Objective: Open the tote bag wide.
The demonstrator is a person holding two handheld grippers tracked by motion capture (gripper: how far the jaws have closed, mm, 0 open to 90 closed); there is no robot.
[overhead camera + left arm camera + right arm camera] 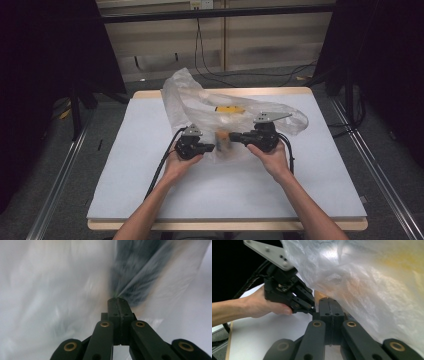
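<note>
A crumpled clear plastic bag (200,100) lies on the white table (225,195). Inside it, toward the back, a flat yellow item (230,109) shows through the film. A small orange-brown item (221,141) sits at the bag's near edge, between the two grippers. My left gripper (212,147) points right and is shut; in the left gripper view its jaws (117,300) pinch a gathered fold of the bag (62,290). My right gripper (233,136) points left toward it, shut, with the bag's edge (374,290) meeting its tips (329,300). The left gripper (312,310) almost touches those tips.
The table has a wooden rim (225,92) at the back. Black stands and dark drapes flank it on both sides. Cables (210,70) run over the floor behind. Each gripper's cable trails toward the near side, the left one (160,170) over the table.
</note>
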